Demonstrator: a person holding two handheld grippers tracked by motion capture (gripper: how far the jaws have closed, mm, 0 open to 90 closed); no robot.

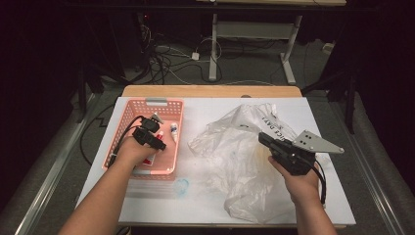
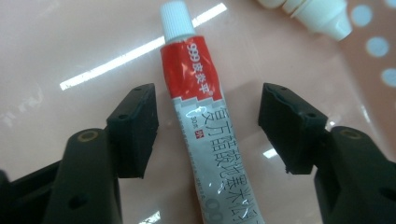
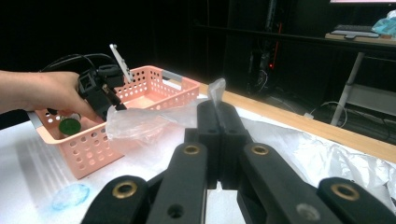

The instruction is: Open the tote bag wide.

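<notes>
A red-and-white ointment tube (image 2: pixel 205 140) with a white cap lies flat on the floor of the pink basket (image 1: pixel 128 117). My left gripper (image 2: pixel 208 100) hangs just over it, open, one jaw on each side of the tube and neither touching it. In the high view this gripper (image 1: pixel 157 142) is inside the basket, and the tube (image 1: pixel 149 160) peeks out beside the hand. My right gripper (image 3: pixel 217 109) is shut on a pinch of the clear plastic bag (image 3: pixel 154 119). It holds that edge up over the middle of the table (image 1: pixel 264 139).
A small white bottle (image 1: pixel 173 131) lies in the basket beside the tube, and a green-capped item (image 3: pixel 70 126) sits at the basket's near wall. A bluish clear lid (image 1: pixel 181 187) lies on the white table in front of the basket. The crumpled bag (image 1: pixel 235 161) covers the table's right half.
</notes>
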